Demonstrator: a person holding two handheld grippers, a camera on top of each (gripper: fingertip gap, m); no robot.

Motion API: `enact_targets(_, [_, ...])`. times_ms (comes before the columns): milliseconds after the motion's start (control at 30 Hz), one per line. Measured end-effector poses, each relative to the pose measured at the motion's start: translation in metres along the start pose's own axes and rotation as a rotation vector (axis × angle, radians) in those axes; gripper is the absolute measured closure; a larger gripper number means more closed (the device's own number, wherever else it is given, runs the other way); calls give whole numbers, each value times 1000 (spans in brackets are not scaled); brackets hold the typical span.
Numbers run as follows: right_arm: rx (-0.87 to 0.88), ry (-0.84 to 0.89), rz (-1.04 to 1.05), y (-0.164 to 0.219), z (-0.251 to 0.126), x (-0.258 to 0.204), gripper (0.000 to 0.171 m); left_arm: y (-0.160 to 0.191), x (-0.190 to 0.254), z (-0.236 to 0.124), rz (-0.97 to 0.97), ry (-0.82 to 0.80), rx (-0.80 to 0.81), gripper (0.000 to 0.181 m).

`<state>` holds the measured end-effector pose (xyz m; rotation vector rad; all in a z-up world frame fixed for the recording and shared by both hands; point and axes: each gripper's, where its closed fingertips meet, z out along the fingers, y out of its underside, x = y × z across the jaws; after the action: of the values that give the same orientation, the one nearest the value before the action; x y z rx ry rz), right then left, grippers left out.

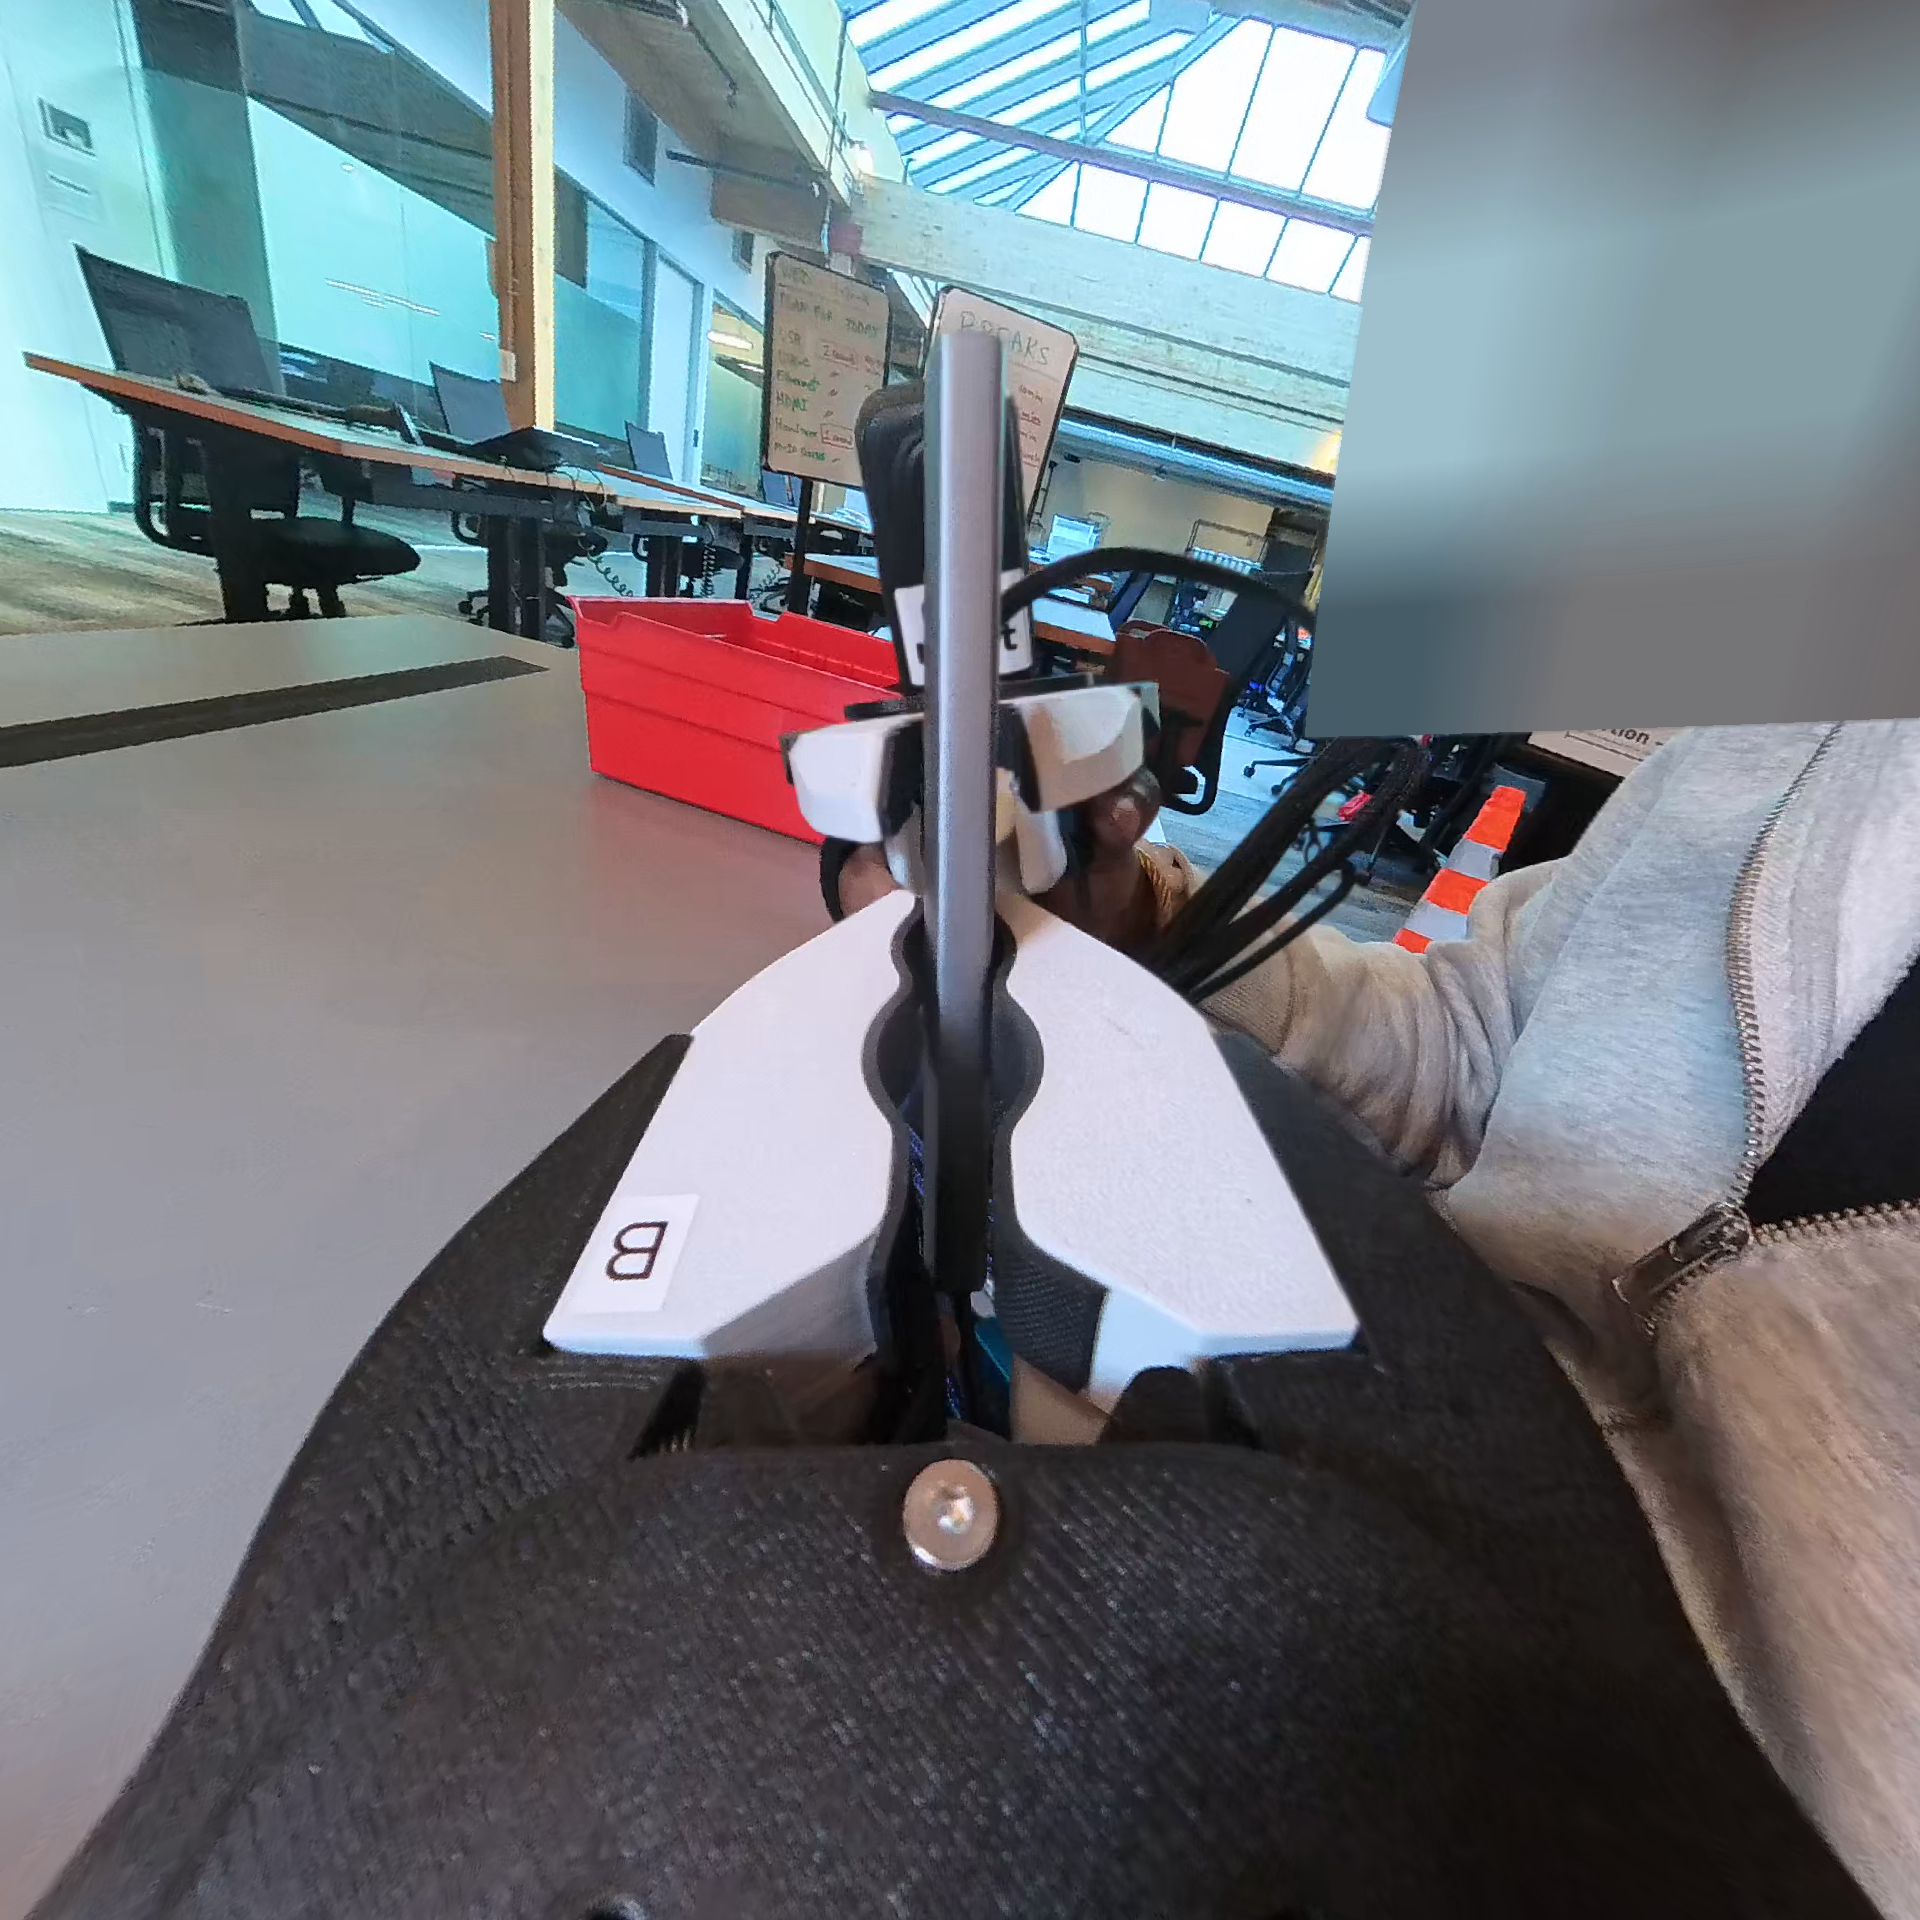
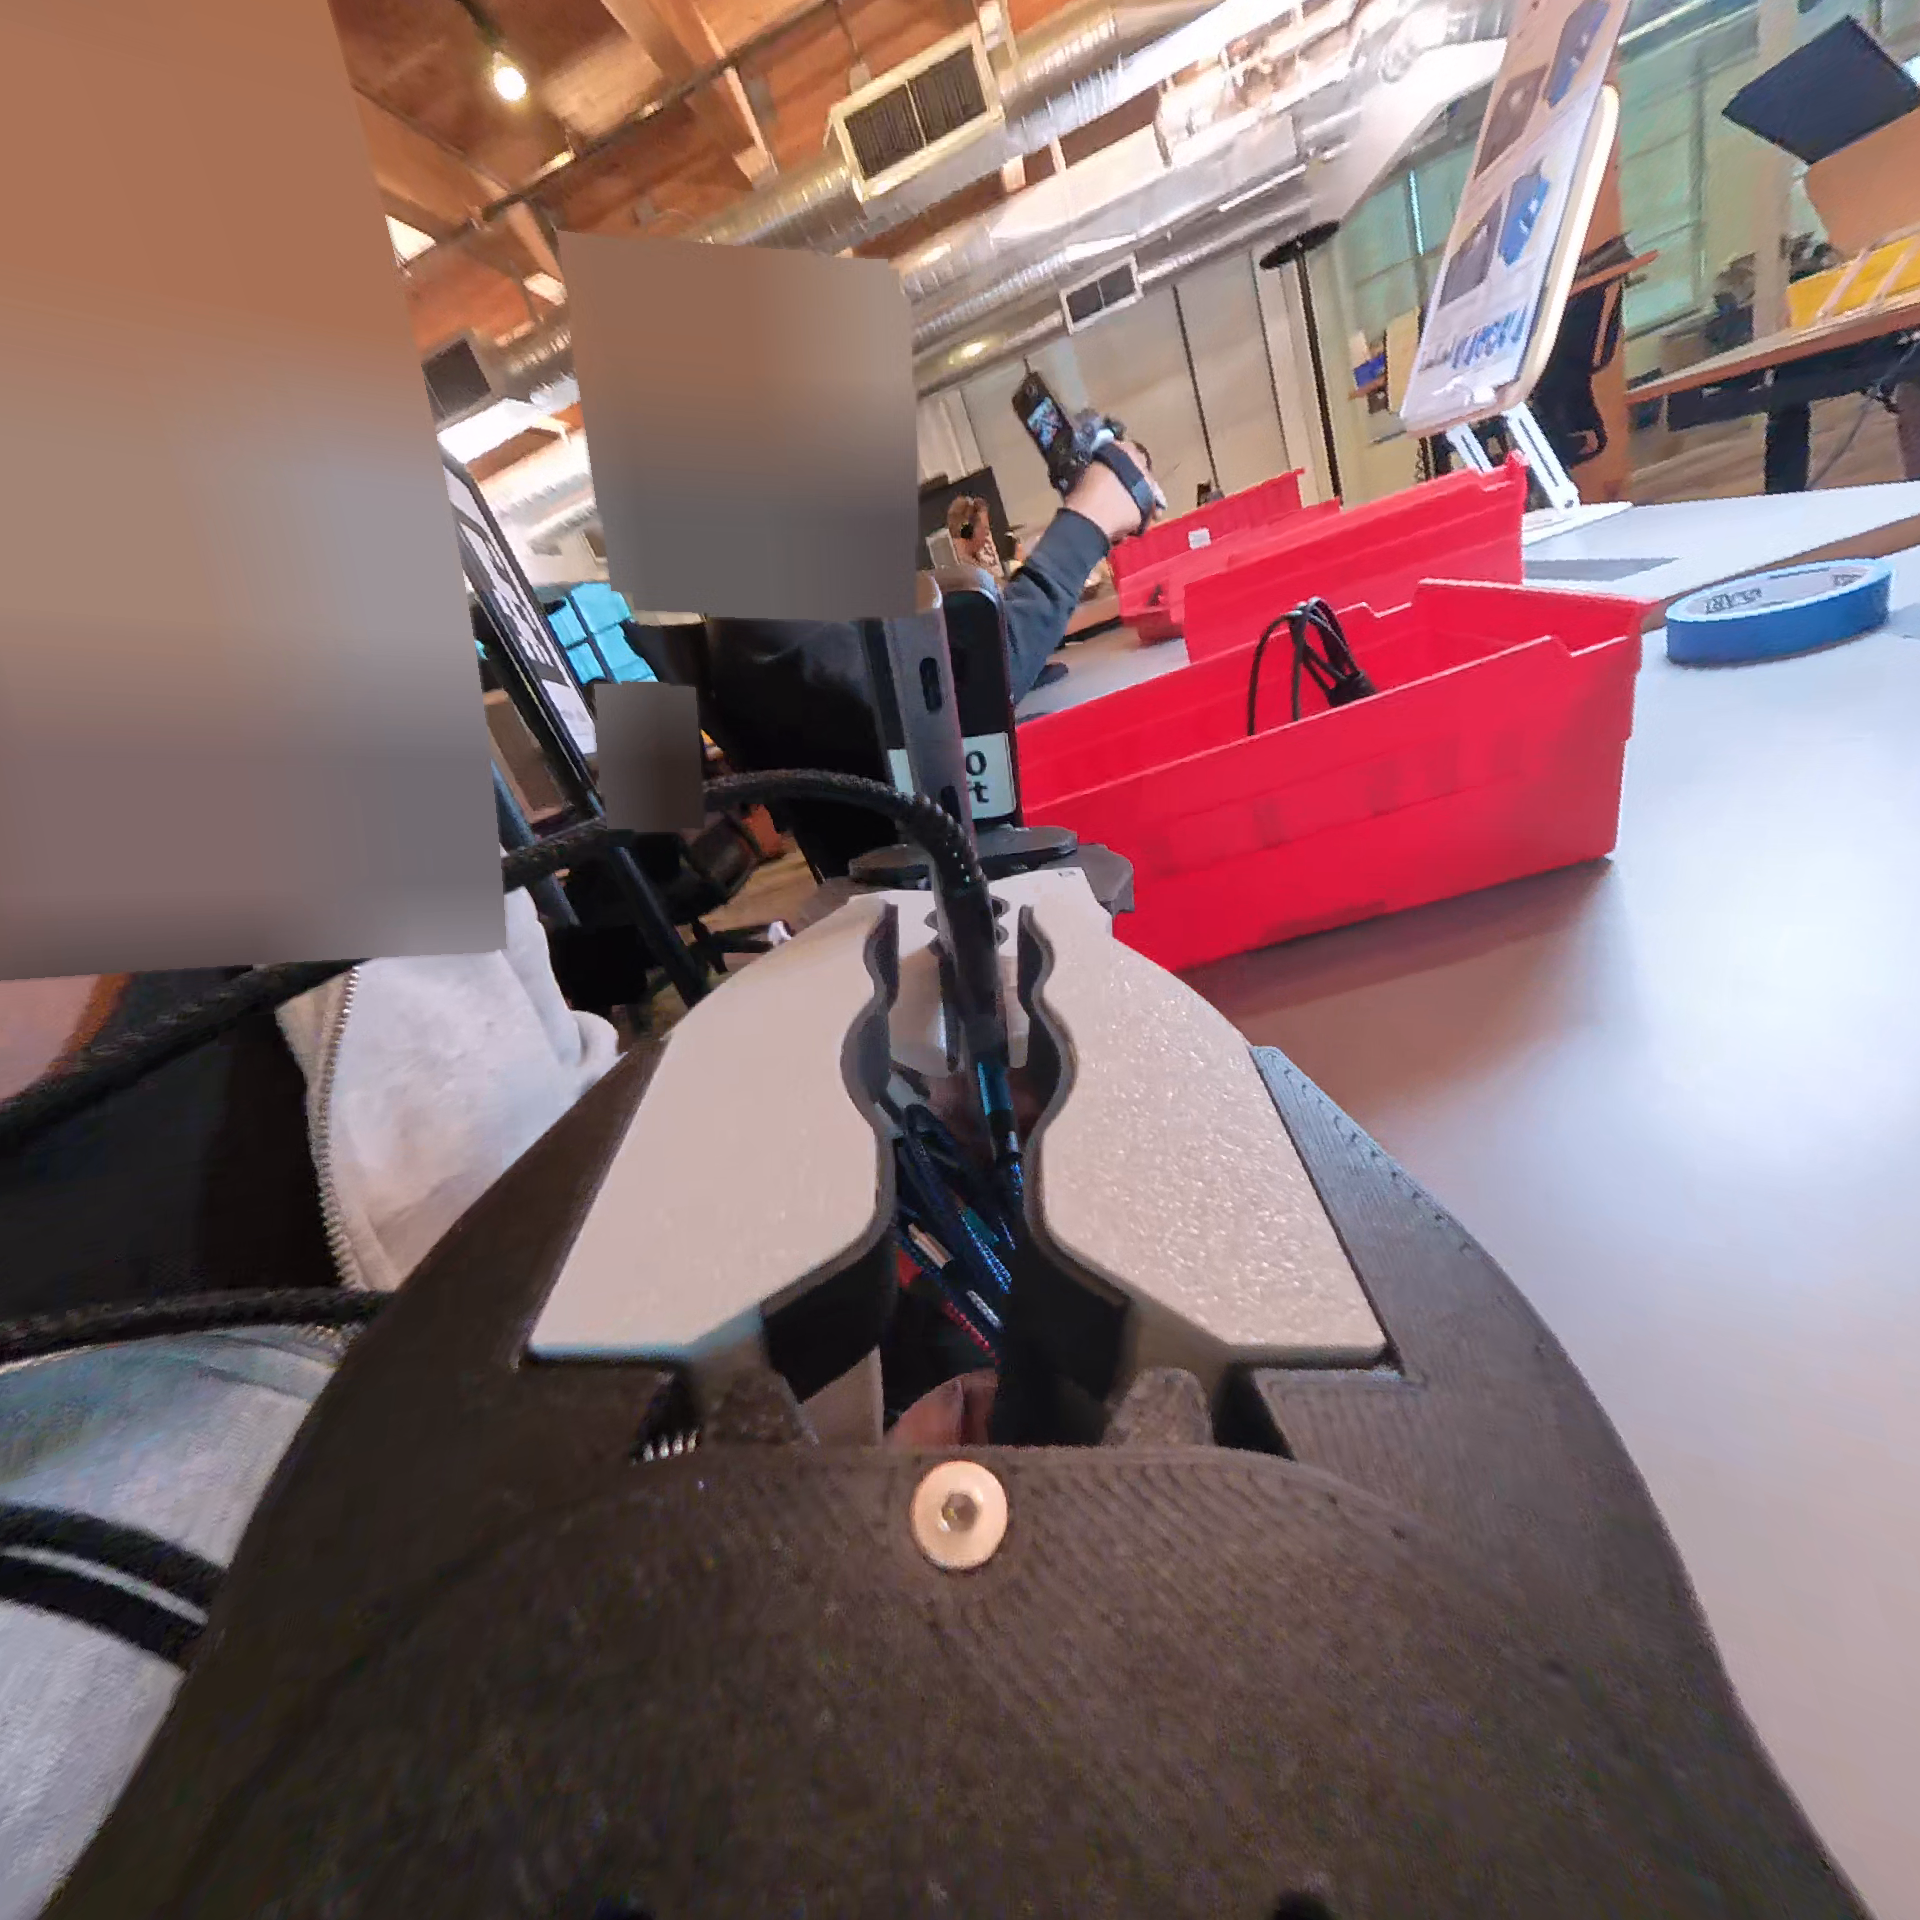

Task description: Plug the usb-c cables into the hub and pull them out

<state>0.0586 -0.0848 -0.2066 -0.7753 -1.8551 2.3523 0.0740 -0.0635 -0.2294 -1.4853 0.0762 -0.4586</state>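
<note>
Left wrist view: hub held edge-on and upright, left gripper closed on its lower end, above the table, red bin behind it. Right gripper is pinched on the cable plug just beside the hub. Judgement: keep the plug square to the port and the hub steady, moving straight along the port axis.

Left claw clamped on upright grey hub, above grey table; right claw facing, red bin behind.
</note>
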Motion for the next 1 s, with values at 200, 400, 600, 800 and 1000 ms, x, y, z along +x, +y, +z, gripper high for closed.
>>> enact_targets(200, [-14,52,-89,1,1,3,164,-4,0,-2,17,-26,30,172])
enact_targets(400, [1,66,-133,0,6,1,164,-11,0,-8,91,-100,94,173])
enact_targets(600, [-145,160,-302,7,-4,8,163,-2,-4,-3,71,-103,37,173])
enact_targets(800, [-123,111,-203,11,-9,2,163,1,-1,-1,146,-119,24,173])
enact_targets(1000, [107,102,4,8,-7,1,164,-3,-1,-4,159,-143,57,173])
